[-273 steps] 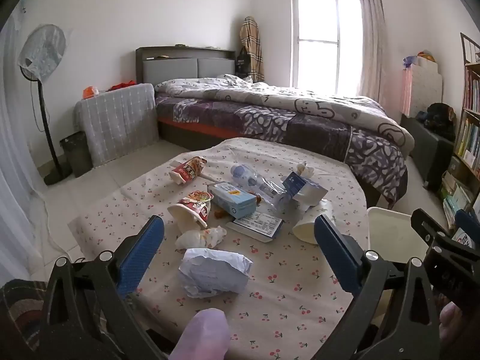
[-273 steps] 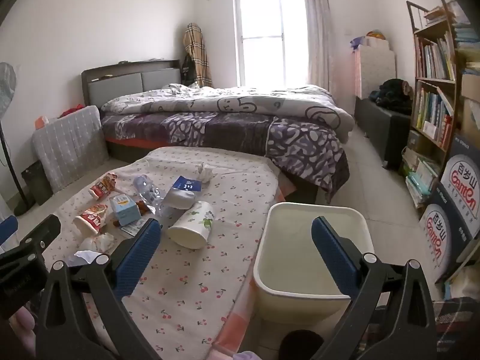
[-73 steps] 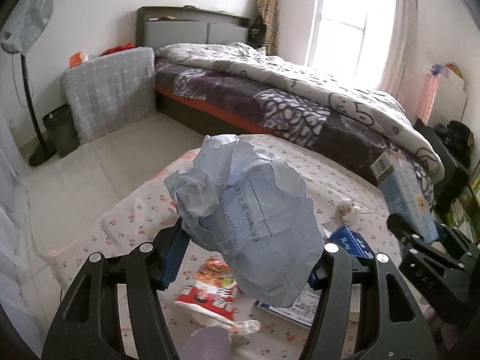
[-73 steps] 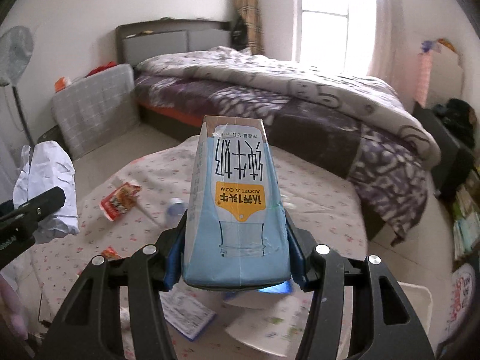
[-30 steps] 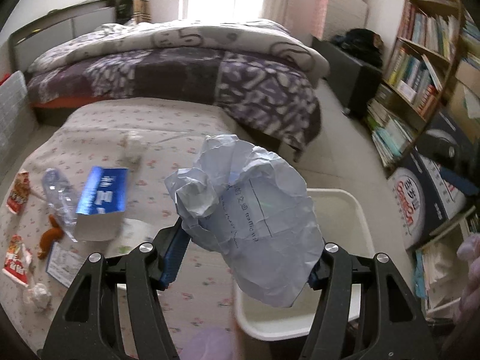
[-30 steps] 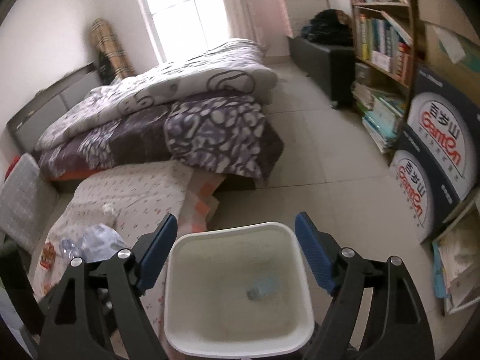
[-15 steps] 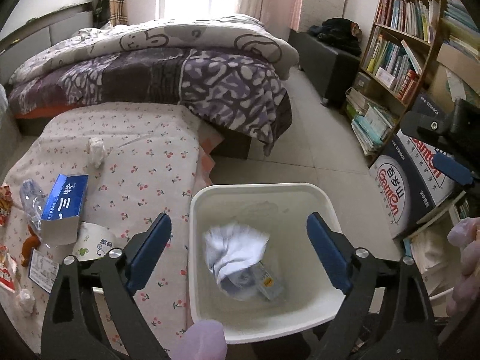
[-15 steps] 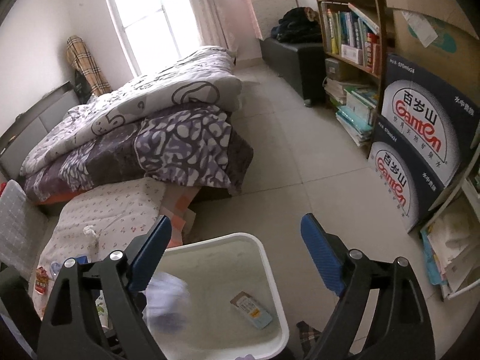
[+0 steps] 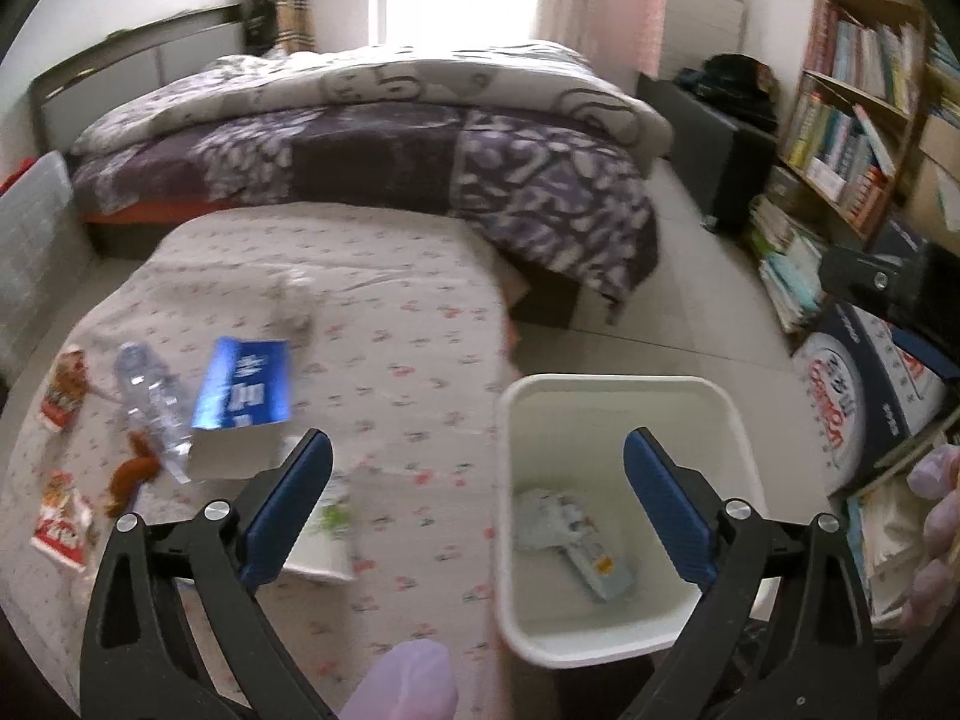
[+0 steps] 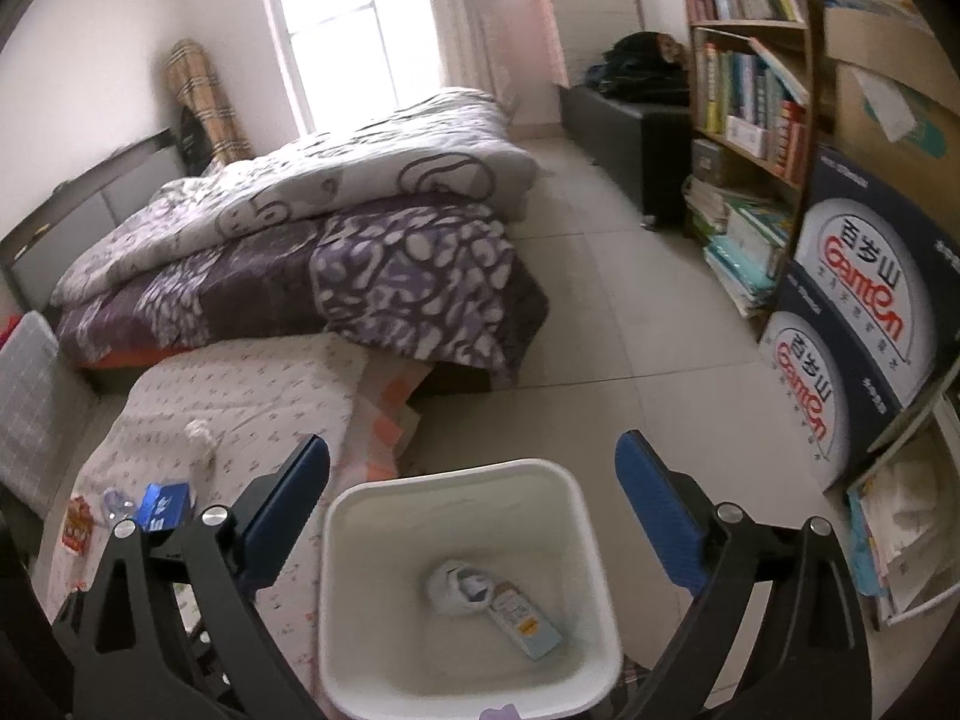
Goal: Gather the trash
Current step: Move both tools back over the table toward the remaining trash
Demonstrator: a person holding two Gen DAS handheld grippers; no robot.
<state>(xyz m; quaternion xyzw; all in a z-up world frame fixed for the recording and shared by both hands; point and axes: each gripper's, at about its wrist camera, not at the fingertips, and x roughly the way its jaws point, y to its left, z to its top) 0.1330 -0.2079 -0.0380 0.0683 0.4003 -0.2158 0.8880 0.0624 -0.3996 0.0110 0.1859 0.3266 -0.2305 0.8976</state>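
Note:
A white bin (image 9: pixel 624 402) (image 10: pixel 456 480) stands on the floor beside the cloth-covered table (image 9: pixel 390 312). In it lie a crumpled paper ball (image 10: pixel 459 591) (image 9: pixel 537 519) and a light blue milk carton (image 10: pixel 525 624) (image 9: pixel 600 564). My left gripper (image 9: pixel 477 501) is open and empty, over the table edge and the bin. My right gripper (image 10: pixel 474 501) is open and empty above the bin. On the table lie a blue box (image 9: pixel 246 390), a clear plastic bottle (image 9: pixel 150 390), red snack wrappers (image 9: pixel 63 387), a sausage piece (image 9: pixel 129 474), a paper cup (image 9: pixel 324 540) and a tissue wad (image 9: pixel 288 306).
A bed (image 9: pixel 384 138) with a purple and white quilt stands behind the table. A bookshelf (image 10: pixel 756 90) and stacked blue water cartons (image 10: pixel 852 324) line the right wall. A dark bench (image 10: pixel 630 120) stands by the window. Tiled floor (image 10: pixel 630 330) lies between bed and shelves.
Both grippers have let go: the milk carton, then the paper ball dropped into the bin. In the last half second the left gripper swung left towards the table; the right drew back a little.

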